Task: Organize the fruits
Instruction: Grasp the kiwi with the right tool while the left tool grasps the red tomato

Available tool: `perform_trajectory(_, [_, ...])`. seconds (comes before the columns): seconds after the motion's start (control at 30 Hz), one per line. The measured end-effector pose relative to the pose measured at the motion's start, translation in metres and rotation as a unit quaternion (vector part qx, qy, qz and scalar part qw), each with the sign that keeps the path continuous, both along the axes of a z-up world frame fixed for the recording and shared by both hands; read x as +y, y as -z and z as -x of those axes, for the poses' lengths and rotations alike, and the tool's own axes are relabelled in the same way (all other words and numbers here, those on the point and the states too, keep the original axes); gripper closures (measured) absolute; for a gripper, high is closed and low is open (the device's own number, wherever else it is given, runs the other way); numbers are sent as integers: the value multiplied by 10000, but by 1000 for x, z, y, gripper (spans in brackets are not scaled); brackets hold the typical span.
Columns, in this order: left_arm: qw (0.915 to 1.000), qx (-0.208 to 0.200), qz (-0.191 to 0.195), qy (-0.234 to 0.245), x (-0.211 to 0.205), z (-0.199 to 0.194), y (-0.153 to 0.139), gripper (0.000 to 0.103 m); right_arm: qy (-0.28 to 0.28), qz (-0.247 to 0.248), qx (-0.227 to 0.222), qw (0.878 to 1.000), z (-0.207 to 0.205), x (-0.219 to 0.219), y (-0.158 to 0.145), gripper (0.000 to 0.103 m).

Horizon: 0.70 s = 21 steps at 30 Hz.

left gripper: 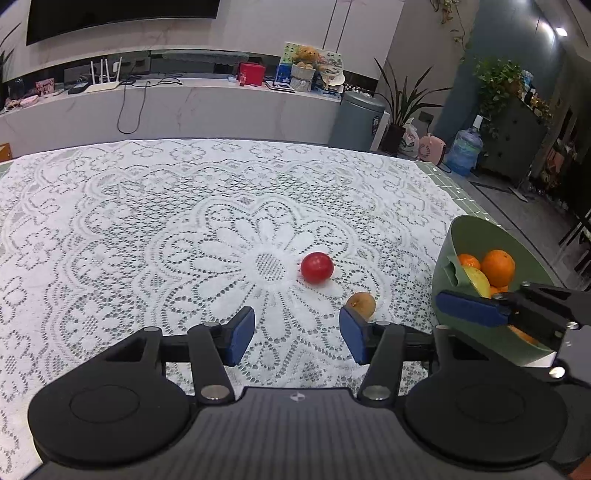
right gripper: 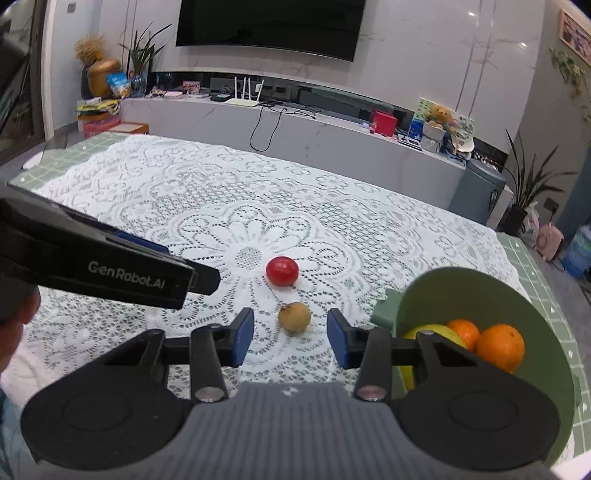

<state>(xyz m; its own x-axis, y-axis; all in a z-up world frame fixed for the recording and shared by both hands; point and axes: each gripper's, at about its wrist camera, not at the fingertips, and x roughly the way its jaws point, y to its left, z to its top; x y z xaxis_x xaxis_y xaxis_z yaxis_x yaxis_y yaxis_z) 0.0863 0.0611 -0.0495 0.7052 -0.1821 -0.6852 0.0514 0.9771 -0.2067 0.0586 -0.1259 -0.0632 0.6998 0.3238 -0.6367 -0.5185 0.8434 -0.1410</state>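
Premises: a home living room. A large dark television (right gripper: 267, 27) is mounted on the pale wall at the top centre of the right wrist view, above a long low marble-look shelf (right gripper: 332, 136) carrying a white router (right gripper: 246, 96), a red box (right gripper: 384, 123) and a soft toy (right gripper: 441, 112). Potted plants (left gripper: 404, 101) stand at upper right of the left wrist view. A lace tablecloth (left gripper: 147, 221) covers the table in the foreground.
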Motion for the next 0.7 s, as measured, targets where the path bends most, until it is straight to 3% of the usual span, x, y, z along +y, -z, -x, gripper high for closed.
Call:
perform_trajectory(0.17, [9999, 28, 72, 75, 0, -8, 3, 49, -118, 341, -24, 9993, -11, 13, 11, 72])
perform_trajectory(0.33, [9999, 123, 69, 79, 1, -17, 8, 51, -205, 756, -100, 9969, -21, 25, 26, 72])
perform_trajectory(0.47, [9998, 192, 66, 88, 1, -22, 12, 51, -218, 856, -46, 9961, -30, 29, 33, 74])
perform_trajectory(0.53, [9997, 221, 73, 96, 1, -26, 13, 51, -267, 940, -96, 9952, -32, 32, 35, 81])
perform_trajectory(0.7, [9995, 258, 95, 126, 1, -32, 17, 51, -310, 1012, -2, 9944, -38, 36, 41, 82])
